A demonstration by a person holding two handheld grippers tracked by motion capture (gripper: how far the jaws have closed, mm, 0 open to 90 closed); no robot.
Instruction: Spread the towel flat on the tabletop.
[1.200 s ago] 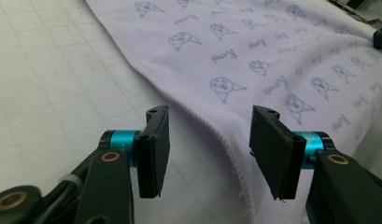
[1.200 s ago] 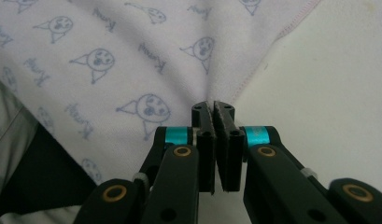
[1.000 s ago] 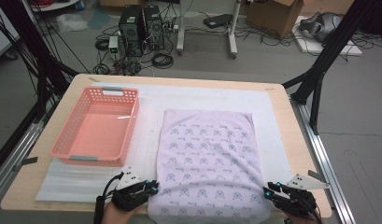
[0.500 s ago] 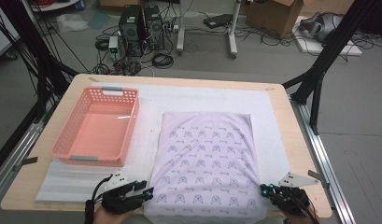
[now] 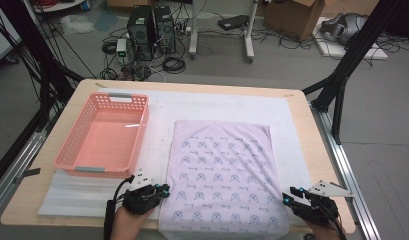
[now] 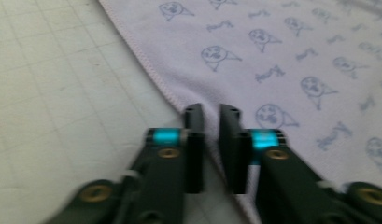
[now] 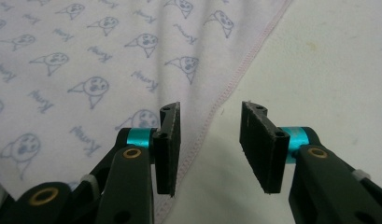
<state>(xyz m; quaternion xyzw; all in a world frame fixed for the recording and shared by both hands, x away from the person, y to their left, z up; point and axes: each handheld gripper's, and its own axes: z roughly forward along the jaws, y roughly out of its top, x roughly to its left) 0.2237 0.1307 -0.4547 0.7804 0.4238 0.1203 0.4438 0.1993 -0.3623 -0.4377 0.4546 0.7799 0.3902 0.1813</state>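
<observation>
Wooden table (image 5: 302, 107); white mat (image 5: 217, 107); basket (image 5: 104, 135), cloth (image 5: 222, 175).

Cloth (image 5: 222, 175): near edge cut off by the high view's bottom border (left gripper view blurred).

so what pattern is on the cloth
Pale lilac cloth printed with small blue dog faces and words; the left gripper view shows it best.

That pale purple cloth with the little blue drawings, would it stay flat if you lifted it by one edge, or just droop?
The pale purple printed cloth would probably droop: it lies thin, with soft wrinkles near its right edge. It looks light, so a push would likely bunch it rather than slide it whole across the white mat.
</observation>
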